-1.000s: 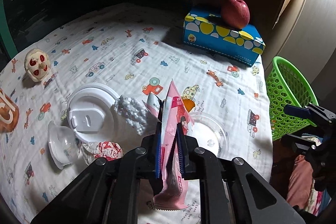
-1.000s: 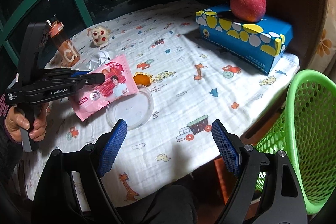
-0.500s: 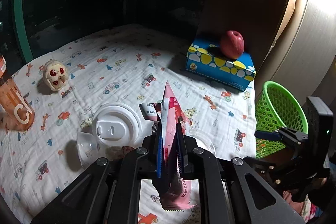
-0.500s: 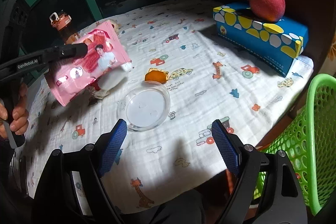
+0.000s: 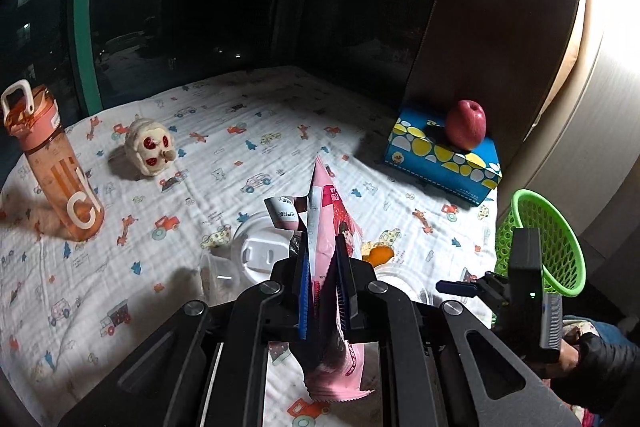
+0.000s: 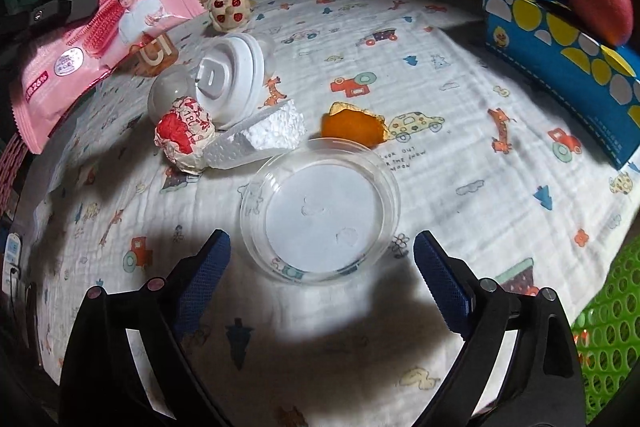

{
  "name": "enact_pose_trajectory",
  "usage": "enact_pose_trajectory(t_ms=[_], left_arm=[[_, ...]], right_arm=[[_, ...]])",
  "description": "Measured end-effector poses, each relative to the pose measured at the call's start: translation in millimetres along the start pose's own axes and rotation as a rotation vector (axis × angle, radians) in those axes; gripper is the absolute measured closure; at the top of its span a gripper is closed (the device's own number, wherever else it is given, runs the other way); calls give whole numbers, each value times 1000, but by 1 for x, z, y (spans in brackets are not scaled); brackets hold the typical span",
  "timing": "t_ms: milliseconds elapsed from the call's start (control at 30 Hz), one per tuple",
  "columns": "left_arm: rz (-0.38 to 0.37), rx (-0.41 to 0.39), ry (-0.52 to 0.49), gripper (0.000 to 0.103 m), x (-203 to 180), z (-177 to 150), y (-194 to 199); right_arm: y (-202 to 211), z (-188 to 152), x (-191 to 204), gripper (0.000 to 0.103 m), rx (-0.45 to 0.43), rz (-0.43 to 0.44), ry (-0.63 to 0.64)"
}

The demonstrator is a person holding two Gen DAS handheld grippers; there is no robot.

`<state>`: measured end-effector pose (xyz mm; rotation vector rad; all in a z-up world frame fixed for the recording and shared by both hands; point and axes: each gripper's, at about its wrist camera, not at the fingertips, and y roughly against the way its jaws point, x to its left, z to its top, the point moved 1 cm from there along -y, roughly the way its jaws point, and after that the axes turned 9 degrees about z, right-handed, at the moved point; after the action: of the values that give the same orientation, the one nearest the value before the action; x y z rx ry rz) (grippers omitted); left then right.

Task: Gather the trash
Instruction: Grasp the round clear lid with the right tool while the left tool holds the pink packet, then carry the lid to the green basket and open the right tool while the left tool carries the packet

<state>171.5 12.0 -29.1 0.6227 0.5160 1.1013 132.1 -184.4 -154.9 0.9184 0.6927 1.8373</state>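
My left gripper (image 5: 323, 267) is shut on a pink snack wrapper (image 5: 332, 267), held edge-on above the table; the same pink wrapper (image 6: 100, 27) hangs at the upper left of the right wrist view. My right gripper (image 6: 322, 259) hovers just in front of a clear plastic lid (image 6: 320, 211), its jaws opening wide with nothing pressed between them. Behind the lid lie an orange peel (image 6: 352, 125), a white foam chunk (image 6: 264, 131), a crumpled red-and-white wrapper (image 6: 184, 135), a white cup lid (image 6: 228, 79) and a clear cup (image 6: 168, 95). A green basket (image 5: 544, 243) stands beyond the table's right edge.
A blue tissue box (image 5: 440, 163) with a red apple (image 5: 466, 125) on it sits at the far right. A cream toy with red spots (image 5: 150, 147) and an orange bottle (image 5: 56, 171) stand at the left. A person's hand (image 5: 572, 355) grips the right gripper's handle.
My left gripper rose with the pink wrapper in it, so the table shows from higher up. My right gripper moved in low toward the clear lid and its jaws spread wider.
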Motion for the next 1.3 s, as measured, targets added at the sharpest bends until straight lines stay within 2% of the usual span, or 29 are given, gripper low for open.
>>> enact_pose_trajectory(t_ms=[300,533,967,1300], left_arm=[[12,14,27,92,16,-9,-3],[6,20,26,91,11,-10,-5],[-56,22,-8,92,-33,-8,-6],[-137,27,-71,92,-99,-1,-10]], right_arm=[[-29,12,5,8,46,-57,48],[-23,10,6,10,37,-72,47],[54,-7,-12,11,-84,-69,-19],[127,-26,-51,11,-190,-144,-89]])
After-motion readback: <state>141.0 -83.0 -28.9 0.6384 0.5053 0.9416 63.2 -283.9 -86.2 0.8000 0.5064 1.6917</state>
